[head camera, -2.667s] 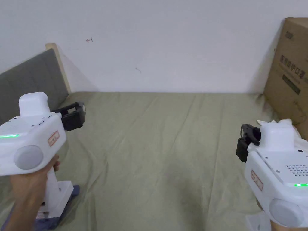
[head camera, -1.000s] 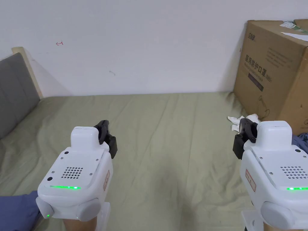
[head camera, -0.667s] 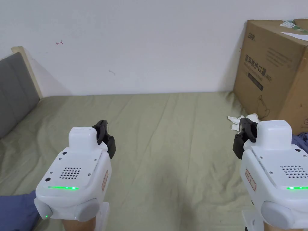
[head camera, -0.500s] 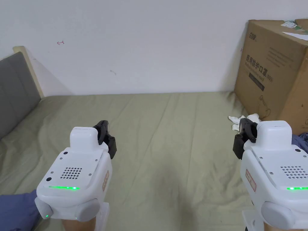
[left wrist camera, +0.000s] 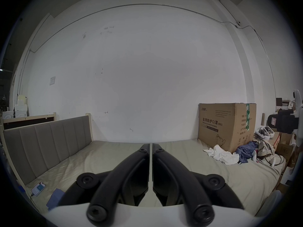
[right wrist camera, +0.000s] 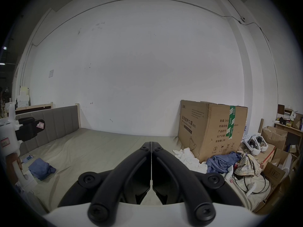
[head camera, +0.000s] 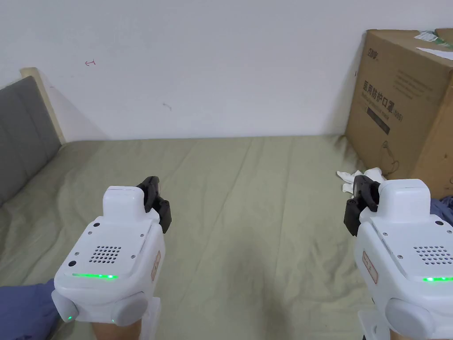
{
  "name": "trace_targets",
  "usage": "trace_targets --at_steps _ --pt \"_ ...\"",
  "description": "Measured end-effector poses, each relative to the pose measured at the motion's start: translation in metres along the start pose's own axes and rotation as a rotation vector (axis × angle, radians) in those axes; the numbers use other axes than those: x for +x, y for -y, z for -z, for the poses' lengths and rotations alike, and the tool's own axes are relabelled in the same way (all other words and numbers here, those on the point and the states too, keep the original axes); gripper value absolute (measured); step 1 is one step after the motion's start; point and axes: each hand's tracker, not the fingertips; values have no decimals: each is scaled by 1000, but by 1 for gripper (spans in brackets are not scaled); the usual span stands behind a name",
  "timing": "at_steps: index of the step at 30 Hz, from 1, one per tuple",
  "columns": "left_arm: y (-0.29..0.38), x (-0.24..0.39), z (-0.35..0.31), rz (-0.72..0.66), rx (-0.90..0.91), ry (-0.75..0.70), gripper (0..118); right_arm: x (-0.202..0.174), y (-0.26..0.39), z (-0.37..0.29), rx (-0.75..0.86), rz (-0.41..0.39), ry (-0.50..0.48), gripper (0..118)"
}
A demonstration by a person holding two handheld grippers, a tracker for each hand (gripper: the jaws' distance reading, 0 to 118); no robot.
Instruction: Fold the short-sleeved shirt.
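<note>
A folded blue garment lies on the bed's near left, its corner at the lower left of the head view. On the right, by the box, lie a crumpled blue garment and a white one. I cannot tell which is the short-sleeved shirt. My left gripper hovers over the sheet, jaws shut with nothing between them. My right gripper is held level with it, also shut and empty.
The bed has an olive sheet, a grey headboard on the left and a white wall behind. A large cardboard box stands at the right end. A plaid cloth, cables and headsets lie past it. A phone rests near the headboard.
Since the oldest frame the view has swung right and the left gripper has come in from the left edge to point forward. Over the last second both grippers stay put.
</note>
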Motion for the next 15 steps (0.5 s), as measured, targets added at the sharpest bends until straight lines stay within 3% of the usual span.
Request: trace_targets --at_steps 4,5,7,8,9,10,12,13,15 --pt "0 0 0 8 3 -15 8 1 1 1 -4 2 -1 5" --pt "0 -1 1 5 3 -12 13 2 1 1 -3 4 -2 6" --pt "0 -2 0 0 10 -10 47 1 2 1 -4 6 0 13" --pt "0 -2 0 0 13 -13 71 1 1 1 -5 7 -3 16" --pt "1 -2 0 -1 15 -13 85 1 1 2 -5 8 -3 26" --pt "1 -3 0 -3 15 -15 85 1 1 2 -7 10 -5 42" --pt "1 -3 -1 -7 21 -14 94 1 1 3 -9 11 -7 103" --pt "2 -2 -1 -7 23 -17 102 1 1 5 -13 10 -7 116" --pt "2 -3 -1 -5 17 -22 118 1 2 8 -23 10 -7 118"
